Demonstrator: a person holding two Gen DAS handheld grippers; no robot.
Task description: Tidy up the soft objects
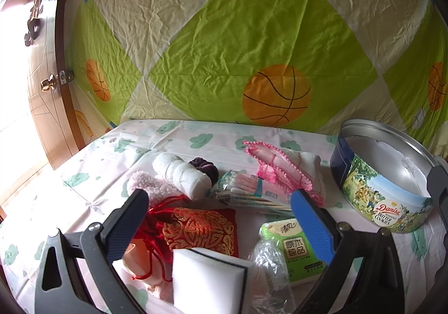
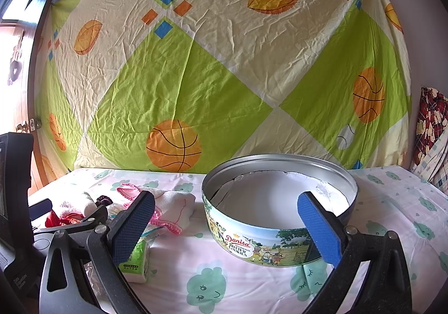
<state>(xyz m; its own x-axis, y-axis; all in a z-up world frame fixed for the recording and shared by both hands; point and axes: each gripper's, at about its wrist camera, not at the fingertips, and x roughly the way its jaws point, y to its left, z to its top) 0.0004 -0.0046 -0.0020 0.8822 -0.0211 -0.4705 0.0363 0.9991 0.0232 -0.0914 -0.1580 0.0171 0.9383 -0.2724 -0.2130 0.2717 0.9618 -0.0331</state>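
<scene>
My left gripper (image 1: 221, 202) is open and empty, hovering over a heap of soft things: a red and gold brocade pouch (image 1: 200, 230), a white sponge (image 1: 207, 280), a green tissue pack (image 1: 296, 249), a white gauze roll (image 1: 182, 174), a fluffy pink piece (image 1: 156, 185), a dark purple scrunchie (image 1: 205, 168), a cotton swab pack (image 1: 246, 188) and a white cloth with pink crochet edging (image 1: 282, 165). An open, empty Danisa cookie tin (image 1: 383, 182) stands at the right. My right gripper (image 2: 226, 216) is open and empty in front of the tin (image 2: 280, 207).
A white cloud-print sheet (image 2: 392, 202) covers the table. A green and cream basketball-print sheet (image 2: 210, 76) hangs behind. A wooden door (image 1: 42, 84) is at the left. A plaid bundle (image 2: 431, 123) lies at the far right.
</scene>
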